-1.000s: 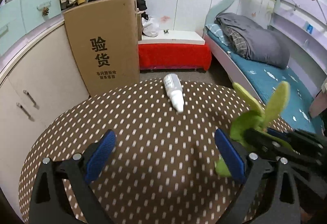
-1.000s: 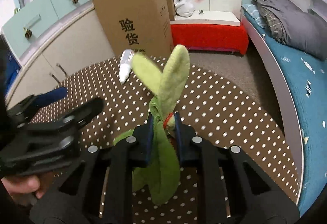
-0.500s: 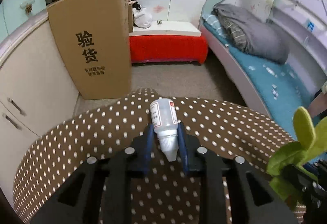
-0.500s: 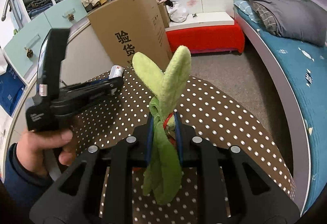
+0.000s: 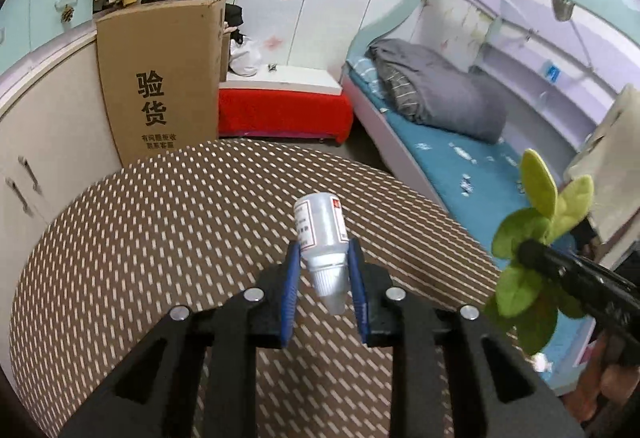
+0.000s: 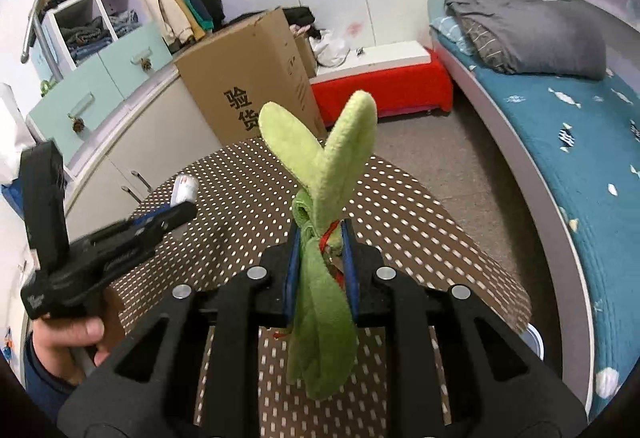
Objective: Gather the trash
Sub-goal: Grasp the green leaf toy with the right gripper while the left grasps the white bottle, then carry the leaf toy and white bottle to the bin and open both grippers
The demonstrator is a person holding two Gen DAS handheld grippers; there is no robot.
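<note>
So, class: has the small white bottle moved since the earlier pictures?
Yes. The white bottle left the dotted table, now lifted in the left gripper.

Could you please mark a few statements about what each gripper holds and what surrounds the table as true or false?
1. The left gripper grips a small white bottle. True.
2. The right gripper is empty. False: its jaws clamp a green plush toy.
3. The bottle lies on the dotted table. False: it is lifted clear.
4. A cardboard box stands beyond the table. True.
5. The bed has red bedding. False: it is blue.
</note>
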